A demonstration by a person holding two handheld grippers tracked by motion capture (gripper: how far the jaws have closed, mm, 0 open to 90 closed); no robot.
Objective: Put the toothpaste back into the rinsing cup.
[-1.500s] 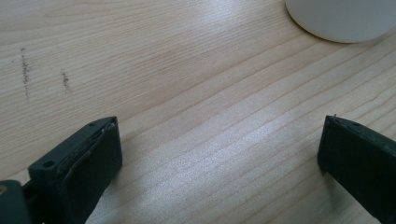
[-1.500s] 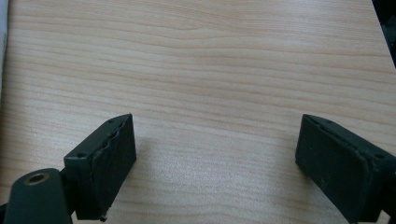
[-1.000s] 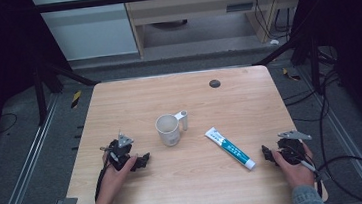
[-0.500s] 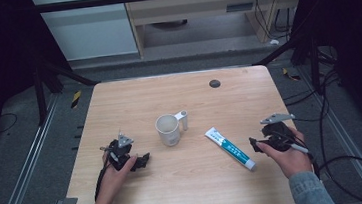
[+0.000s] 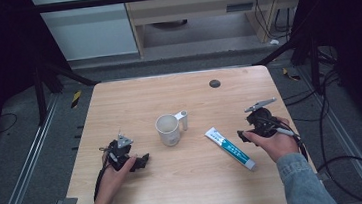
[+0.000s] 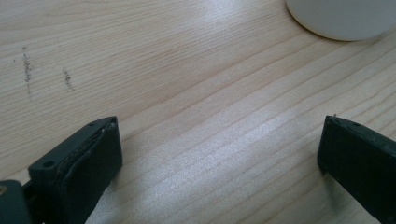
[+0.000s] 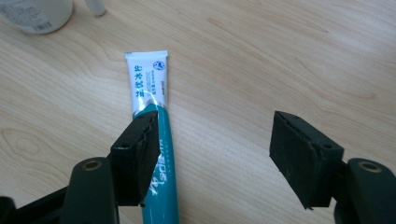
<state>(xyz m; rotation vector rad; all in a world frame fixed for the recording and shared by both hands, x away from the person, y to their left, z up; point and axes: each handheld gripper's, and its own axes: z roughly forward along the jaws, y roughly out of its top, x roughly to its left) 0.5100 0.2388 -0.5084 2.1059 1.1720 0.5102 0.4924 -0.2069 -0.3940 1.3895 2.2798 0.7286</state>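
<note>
Right gripper (image 5: pixel 243 136) above toothpaste tube (image 7: pixel 156 144) on surface (image 5: pixel 186 182), fingers apart, just been closing, nothing between. Left gripper (image 5: pixel 144 160) fingers apart near mug (image 5: pixel 168 129).

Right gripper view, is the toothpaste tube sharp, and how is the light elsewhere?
Right gripper view: toothpaste tube lettering soft, the near jaws blurred. Left gripper view: pale sheen on the table, mug cropped. High view: table evenly lit, surroundings dark.

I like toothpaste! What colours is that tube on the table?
The tube is white at its flat end and teal further down, clearest in the right gripper view.
</note>
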